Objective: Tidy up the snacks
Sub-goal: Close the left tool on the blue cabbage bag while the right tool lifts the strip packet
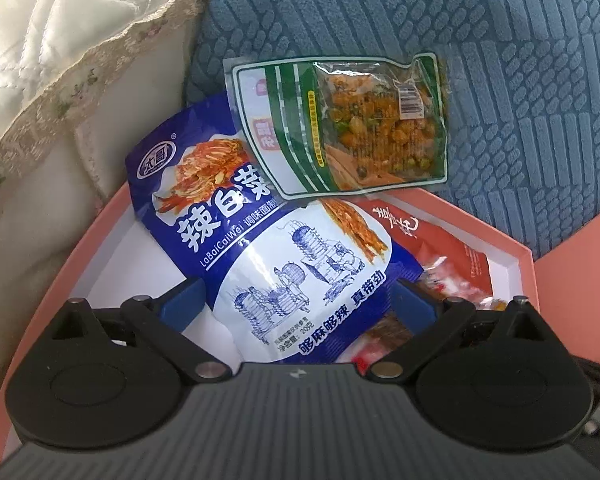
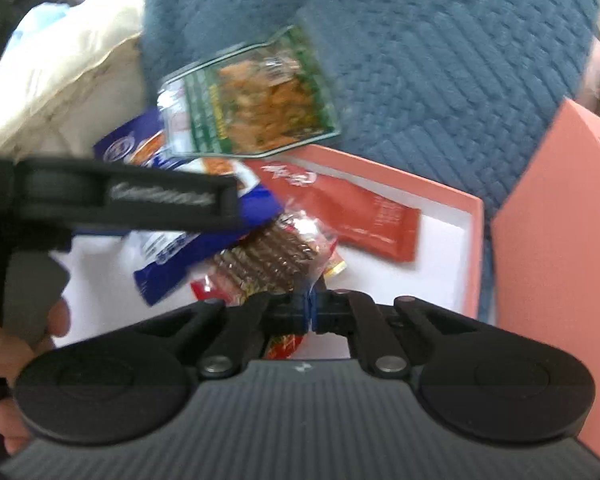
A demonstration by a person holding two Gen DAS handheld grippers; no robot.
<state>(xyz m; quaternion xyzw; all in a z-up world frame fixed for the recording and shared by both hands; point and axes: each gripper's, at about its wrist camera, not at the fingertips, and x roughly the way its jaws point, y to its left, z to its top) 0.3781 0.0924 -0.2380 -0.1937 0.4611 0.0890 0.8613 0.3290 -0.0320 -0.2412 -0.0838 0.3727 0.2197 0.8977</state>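
Note:
A pink box (image 1: 526,264) with a white inside lies on a blue textured cushion. In it are a blue-and-white spicy snack bag (image 1: 268,256), a red packet (image 1: 456,256) and a clear pack of brown strips (image 2: 268,260). A green pack of orange snacks (image 1: 340,128) rests on the box's far rim and the blue bag. My left gripper (image 1: 296,304) is open with its jaws either side of the blue bag's lower end. My right gripper (image 2: 310,312) is shut on the clear pack's near edge, over the box (image 2: 474,248).
The box's pink lid (image 2: 556,240) stands at the right. A cream quilted cushion (image 1: 60,80) with lace trim lies at the left. The blue cushion (image 1: 460,32) spreads beyond the box. The left gripper's body (image 2: 120,200) crosses the right wrist view.

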